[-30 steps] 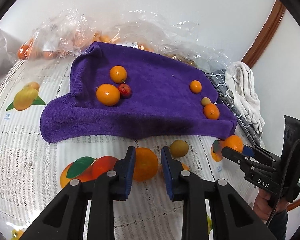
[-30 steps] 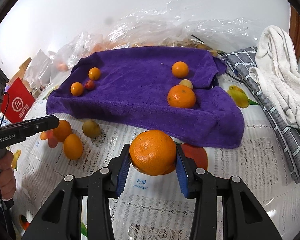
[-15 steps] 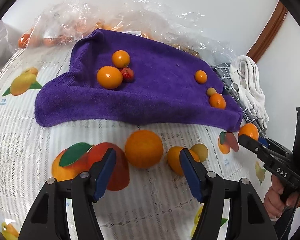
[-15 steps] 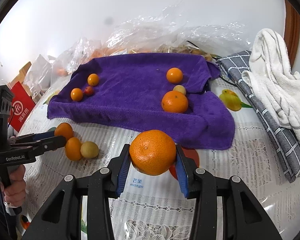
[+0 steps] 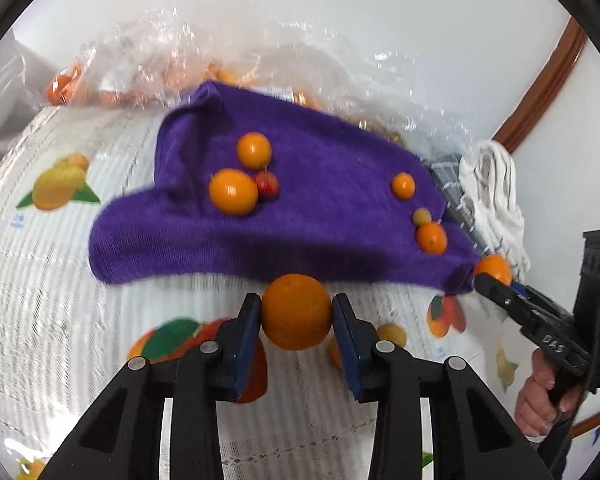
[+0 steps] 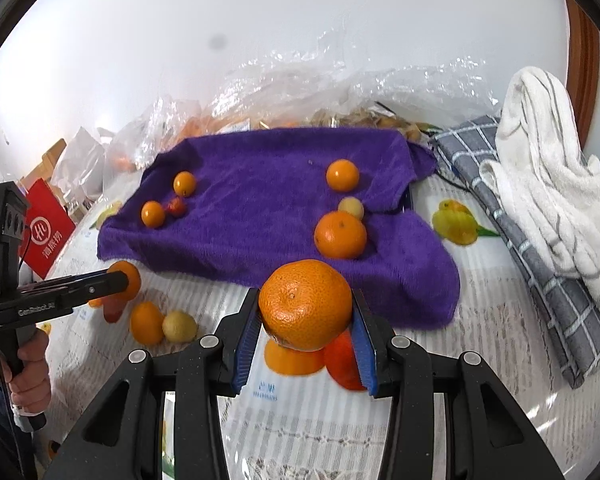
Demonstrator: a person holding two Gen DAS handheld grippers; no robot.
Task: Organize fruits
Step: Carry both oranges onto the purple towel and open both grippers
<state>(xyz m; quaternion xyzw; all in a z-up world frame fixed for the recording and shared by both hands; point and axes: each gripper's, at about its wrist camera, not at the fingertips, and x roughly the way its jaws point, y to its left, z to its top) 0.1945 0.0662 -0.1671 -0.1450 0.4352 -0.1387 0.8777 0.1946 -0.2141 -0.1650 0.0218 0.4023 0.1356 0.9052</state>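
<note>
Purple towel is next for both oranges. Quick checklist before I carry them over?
1. Left gripper shut on its orange, jaws just closed: ok.
2. Right gripper holds the big orange: ok.
3. Bare patch mid purple towel: ok.
4. Both oranges lifted off the tablecloth: cannot tell.
5. Two loose fruits left beside the left gripper: not ok.

Seven oranges [image 6: 305, 305], two yellowish fruits [image 6: 179, 326], one red fruit [image 6: 177, 206], one purple towel [image 6: 260, 208]
</note>
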